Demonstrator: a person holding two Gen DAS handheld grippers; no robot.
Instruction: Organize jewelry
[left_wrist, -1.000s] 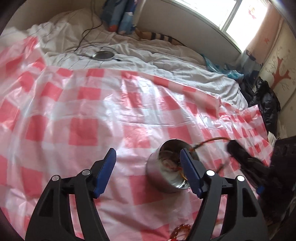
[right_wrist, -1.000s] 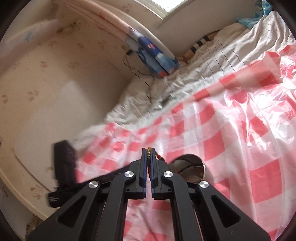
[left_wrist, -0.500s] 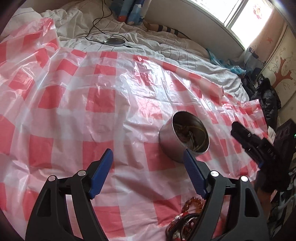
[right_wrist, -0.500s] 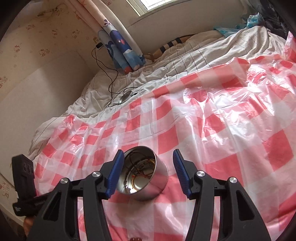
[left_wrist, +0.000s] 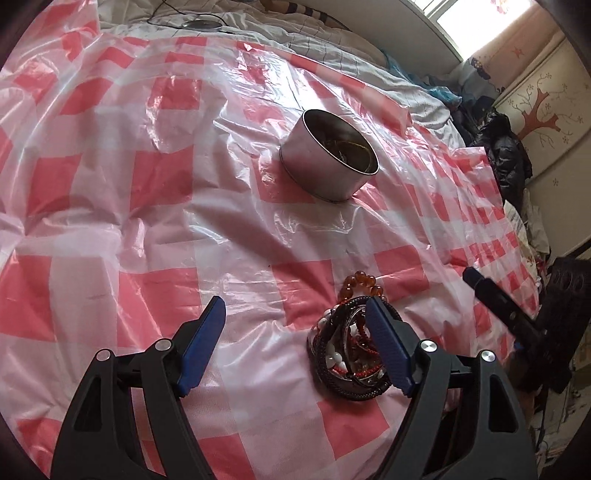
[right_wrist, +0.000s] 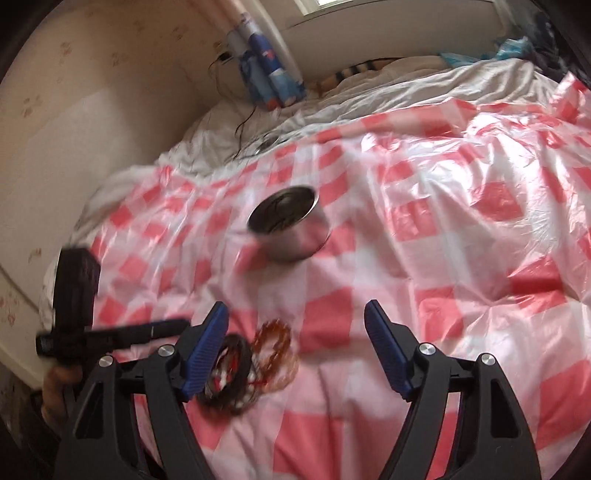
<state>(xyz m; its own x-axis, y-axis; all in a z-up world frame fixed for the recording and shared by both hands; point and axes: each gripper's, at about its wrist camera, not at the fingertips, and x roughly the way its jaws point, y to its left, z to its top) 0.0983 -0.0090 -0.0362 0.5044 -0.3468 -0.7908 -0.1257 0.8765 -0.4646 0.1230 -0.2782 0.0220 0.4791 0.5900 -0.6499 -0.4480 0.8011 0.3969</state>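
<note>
We hold the left gripper (left_wrist: 295, 314) with jaws wide apart, nothing between them; its right finger stands just in front of the heap of bracelets (left_wrist: 351, 350) on the red-checked plastic sheet (left_wrist: 110, 184). Our right gripper (right_wrist: 295, 317) has jaws opening, empty, the heap beside its left finger. Round metal tin (left_wrist: 328, 155), upright, lies farther off, well apart from the heap, strands inside.

My left gripper (left_wrist: 295, 317) and right gripper (right_wrist: 295, 321) look alike: matte black plastic frames with triangular cut-outs, round silver screws near each joint, and long blue ribbed pads lining both fingers. On the far left, the right camera shows my hand (right_wrist: 59, 384) under black housing.
</note>
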